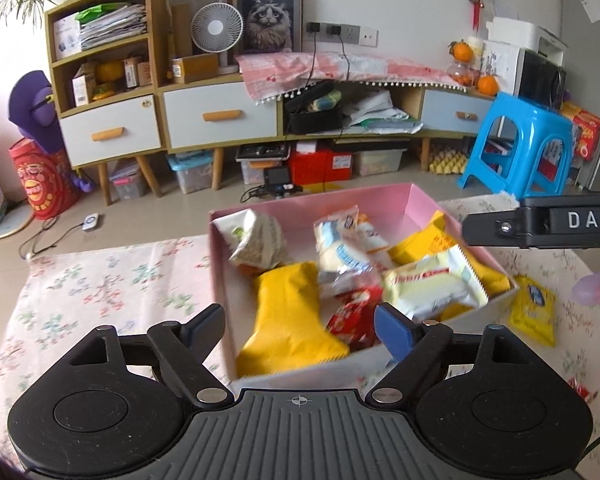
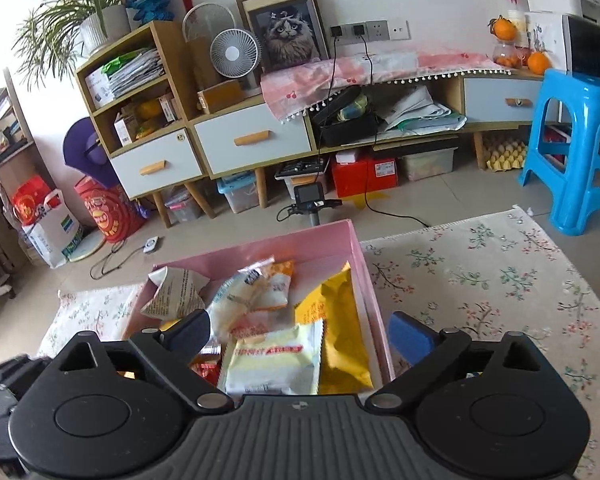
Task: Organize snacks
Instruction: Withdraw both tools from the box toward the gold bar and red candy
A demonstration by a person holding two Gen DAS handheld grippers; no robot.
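A pink box [image 1: 422,200] stands on the flowered tablecloth and holds several snack packets: a big yellow bag [image 1: 288,320], a pale yellow packet [image 1: 428,288], a red packet [image 1: 356,316] and white ones. My left gripper [image 1: 300,326] is open and empty, hovering over the box's near edge. One small yellow packet [image 1: 534,308] lies on the cloth right of the box. In the right wrist view the box [image 2: 374,300] is below my right gripper [image 2: 300,332], which is open and empty above the pale yellow packet [image 2: 272,360]. The right gripper's body [image 1: 540,224] shows at the right.
The flowered tablecloth [image 2: 480,280] spreads right of the box. A blue plastic stool [image 2: 580,152] stands beyond the table's right side. A low cabinet [image 1: 220,116] with drawers lines the far wall, with storage boxes under it.
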